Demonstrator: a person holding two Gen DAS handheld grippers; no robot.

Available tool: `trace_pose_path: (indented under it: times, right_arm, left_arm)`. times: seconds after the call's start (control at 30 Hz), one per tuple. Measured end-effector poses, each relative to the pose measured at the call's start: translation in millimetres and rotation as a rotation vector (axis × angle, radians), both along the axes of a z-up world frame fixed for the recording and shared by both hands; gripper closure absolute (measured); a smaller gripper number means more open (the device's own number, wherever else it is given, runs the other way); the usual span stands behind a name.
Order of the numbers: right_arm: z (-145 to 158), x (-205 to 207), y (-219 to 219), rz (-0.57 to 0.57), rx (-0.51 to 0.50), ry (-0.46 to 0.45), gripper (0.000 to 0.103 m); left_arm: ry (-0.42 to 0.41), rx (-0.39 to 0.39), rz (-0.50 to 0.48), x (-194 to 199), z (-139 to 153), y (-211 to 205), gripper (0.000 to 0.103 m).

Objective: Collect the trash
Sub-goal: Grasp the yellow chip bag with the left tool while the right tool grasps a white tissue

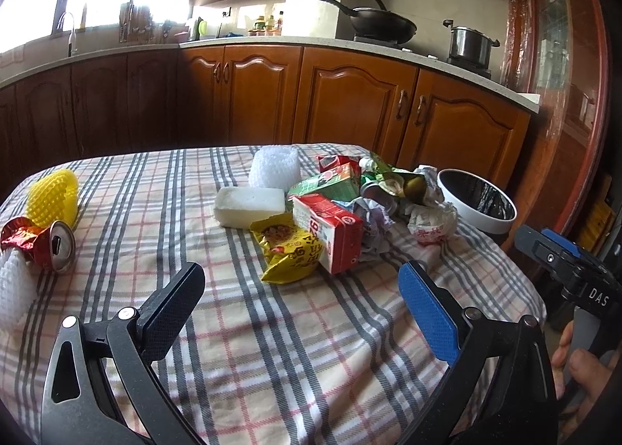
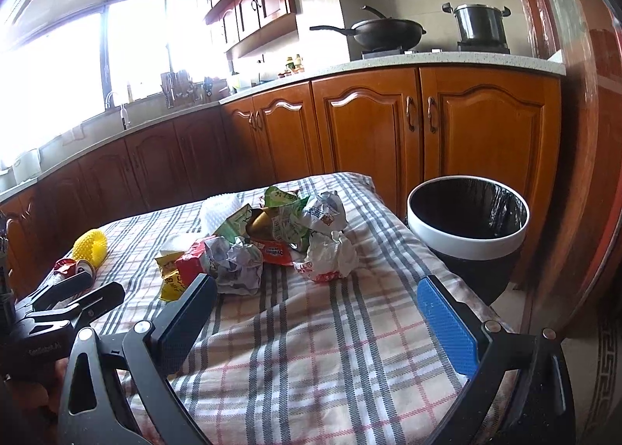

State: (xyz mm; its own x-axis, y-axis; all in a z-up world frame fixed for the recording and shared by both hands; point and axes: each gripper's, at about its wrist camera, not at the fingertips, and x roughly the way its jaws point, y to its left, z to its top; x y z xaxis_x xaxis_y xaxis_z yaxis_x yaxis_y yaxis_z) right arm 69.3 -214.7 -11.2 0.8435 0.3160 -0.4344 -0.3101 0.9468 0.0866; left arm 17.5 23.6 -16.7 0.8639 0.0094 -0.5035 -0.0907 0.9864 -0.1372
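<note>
Tools: two; the left tool (image 1: 301, 289) and the right tool (image 2: 317, 303) both hang low in their frames, fingers spread wide, nothing between them.
Desk: one, under a plaid cloth (image 1: 241, 328).
Trash bin: one, white rim with black liner (image 2: 468, 240), standing just beside the desk's edge, at right centre of the right wrist view.
Cartons: three in the left wrist view; a red one (image 1: 330, 233) nearest the tool, a green one (image 1: 330, 184) behind it, a small red one (image 1: 336, 163) furthest back.
Yellow snack wrapper: one (image 1: 289, 250), touching the red carton, just above the gap of the left tool.
Crumpled paper balls: at least three in the pile (image 2: 237, 262), just beyond the right tool's dark finger.
White foam block: one (image 1: 250, 205), left of the pile.
Bubble wrap roll: one (image 1: 274, 167), behind the block.
Crushed can: one (image 1: 56, 246), at the left edge, well apart from the pile.
Yellow foam net: one (image 1: 54, 198), touching the can.
Pile position: centre frame, ahead of both tools, untouched.
</note>
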Motion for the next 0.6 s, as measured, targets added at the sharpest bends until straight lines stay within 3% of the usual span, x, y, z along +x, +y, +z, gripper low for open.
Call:
trace_pose_path:
  times: [0.13,0.27,0.6]
  right_arm:
    - [-3,9,-1,0.01,0.008,0.021,0.001]
    - [-8,21,-1,0.016,0.012,0.054,0.01]
    - [-16,60,-1,0.028,0.017,0.132,0.025]
  left_arm:
    - [0.034,-0.003,0.013,10,-5,5,0.007]
    - [0.059,-0.002,0.026,21,-8,12,0.014]
    - [0.12,-0.023,0.035,54,-14,28,0.017]
